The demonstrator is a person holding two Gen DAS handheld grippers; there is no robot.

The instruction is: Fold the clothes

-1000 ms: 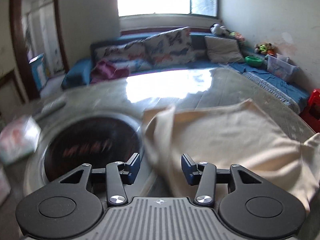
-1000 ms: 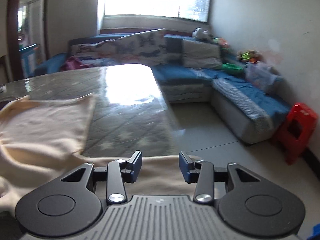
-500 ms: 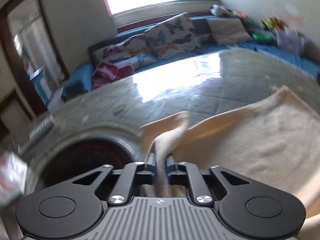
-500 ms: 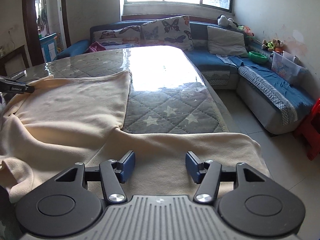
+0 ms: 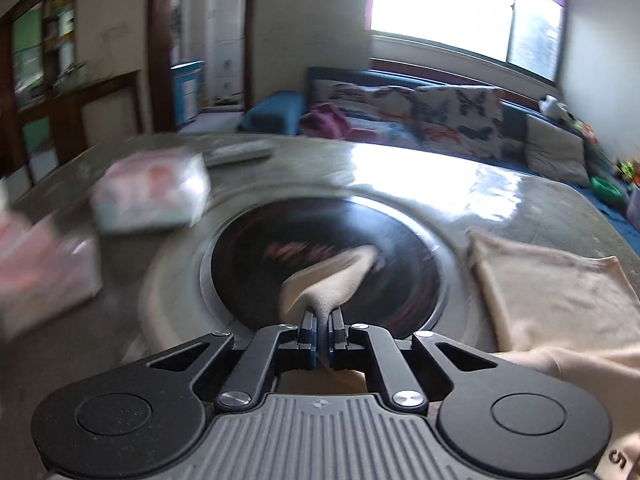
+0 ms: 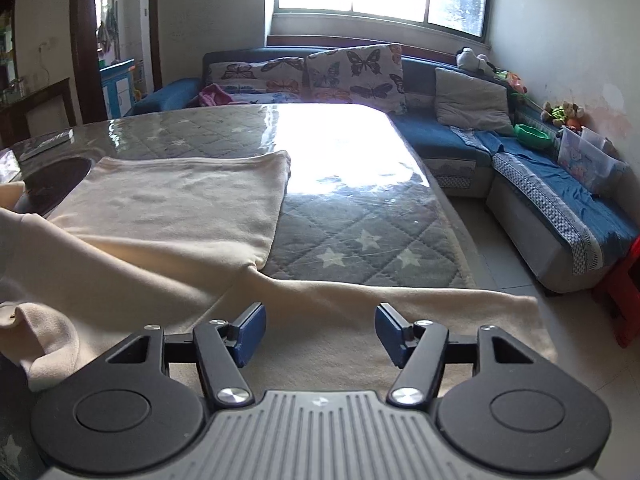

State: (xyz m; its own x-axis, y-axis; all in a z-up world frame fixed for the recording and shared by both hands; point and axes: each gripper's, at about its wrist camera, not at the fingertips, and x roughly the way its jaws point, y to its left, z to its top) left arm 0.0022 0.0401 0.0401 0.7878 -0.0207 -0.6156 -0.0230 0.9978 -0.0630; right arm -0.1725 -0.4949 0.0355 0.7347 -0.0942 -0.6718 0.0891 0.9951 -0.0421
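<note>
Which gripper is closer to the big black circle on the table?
Left. The left gripper hangs just above the black circle, clamped on the cream garment. The right gripper sits far off, open.

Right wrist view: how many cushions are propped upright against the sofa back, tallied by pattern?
Butterfly-print cushions: 2
Plain grey cushion: 1
Total: 3
</note>
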